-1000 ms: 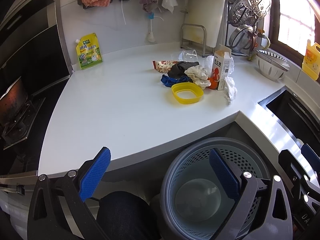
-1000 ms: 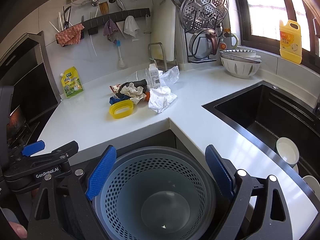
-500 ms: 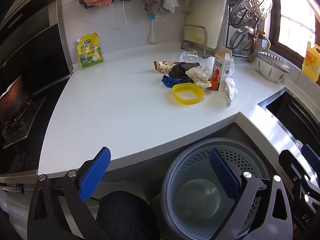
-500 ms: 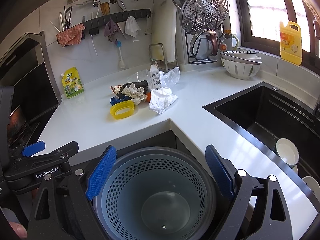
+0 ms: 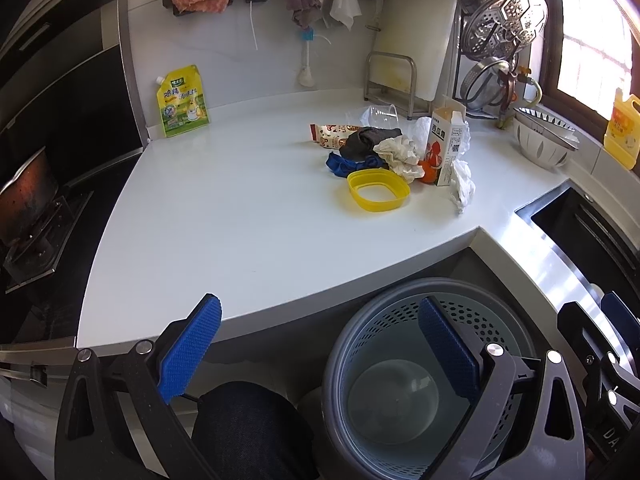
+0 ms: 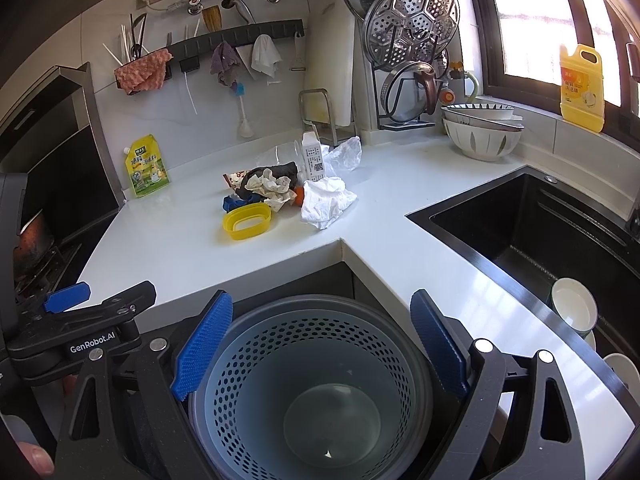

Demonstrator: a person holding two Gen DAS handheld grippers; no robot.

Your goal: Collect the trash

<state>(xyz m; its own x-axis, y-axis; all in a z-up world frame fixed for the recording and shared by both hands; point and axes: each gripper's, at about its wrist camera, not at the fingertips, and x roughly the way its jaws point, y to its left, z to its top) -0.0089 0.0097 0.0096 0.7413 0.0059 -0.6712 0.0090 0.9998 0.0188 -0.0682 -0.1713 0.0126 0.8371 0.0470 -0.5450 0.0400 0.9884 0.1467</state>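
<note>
A pile of trash lies on the white counter (image 5: 224, 216): a yellow plastic ring lid (image 5: 378, 190) (image 6: 247, 221), crumpled paper (image 5: 400, 154) (image 6: 268, 188), a white tissue (image 6: 326, 202) (image 5: 462, 188), a small carton (image 5: 446, 148) (image 6: 313, 156), a blue scrap (image 5: 346, 165), a dark cloth (image 5: 366, 140) and a snack wrapper (image 5: 332, 133). A grey perforated bin (image 5: 424, 380) (image 6: 308, 388) stands on the floor below the counter corner, with nothing inside. My left gripper (image 5: 320, 356) hangs open near the counter's front edge. My right gripper (image 6: 320, 340) is open above the bin.
A yellow-green pouch (image 5: 182, 100) leans on the back wall. A black sink (image 6: 540, 232) with bowls (image 6: 572, 308) lies to the right. Stacked bowls (image 6: 482, 130), a steamer rack (image 6: 412, 28), a yellow bottle (image 6: 580, 88) and a stove (image 5: 32, 216) ring the counter.
Both views have crept slightly forward toward the counter. The trash pile and the bin have not moved, and both grippers stay open.
</note>
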